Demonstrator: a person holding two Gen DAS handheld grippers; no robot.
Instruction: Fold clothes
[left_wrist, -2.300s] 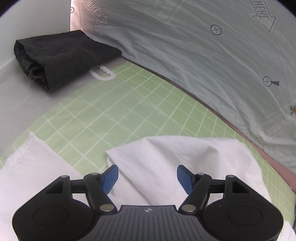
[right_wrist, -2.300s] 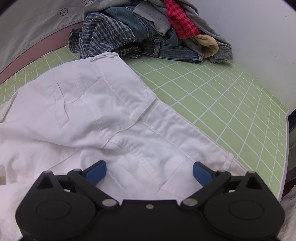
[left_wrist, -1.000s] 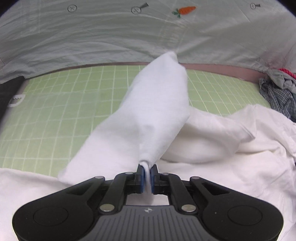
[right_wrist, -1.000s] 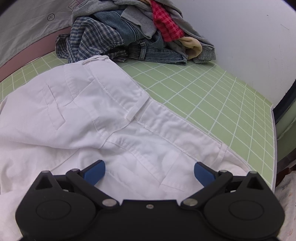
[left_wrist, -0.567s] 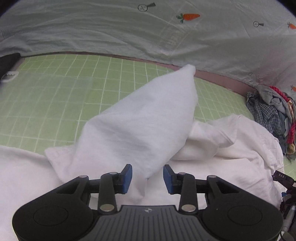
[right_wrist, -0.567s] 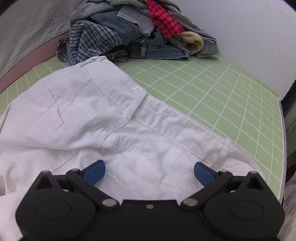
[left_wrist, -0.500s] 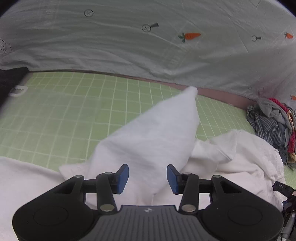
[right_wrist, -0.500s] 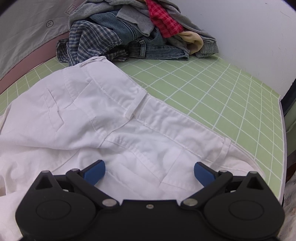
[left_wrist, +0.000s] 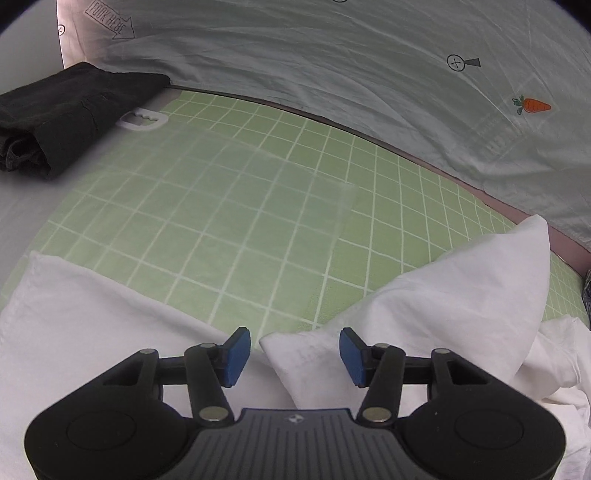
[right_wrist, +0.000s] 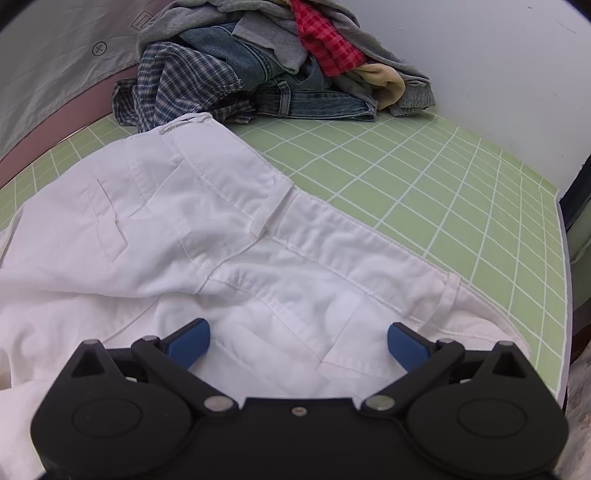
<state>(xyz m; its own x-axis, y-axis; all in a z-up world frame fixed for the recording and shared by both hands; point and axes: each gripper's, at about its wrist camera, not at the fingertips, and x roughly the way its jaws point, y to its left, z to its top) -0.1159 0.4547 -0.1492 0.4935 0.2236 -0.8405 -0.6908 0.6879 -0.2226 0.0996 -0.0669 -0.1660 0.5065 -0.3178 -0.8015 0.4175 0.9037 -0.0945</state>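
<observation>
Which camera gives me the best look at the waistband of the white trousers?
The right wrist view: the waistband runs across mid-frame with its stitching and belt loops clear, ahead of the open right gripper. The left wrist view shows only plain folds of white fabric, no waistband.

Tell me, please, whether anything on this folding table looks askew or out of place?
One leg of the white trousers lies flopped back on itself in a loose, slanted peak rather than flat. The waistband is rumpled too. The folded black garment looks tidy.
</observation>
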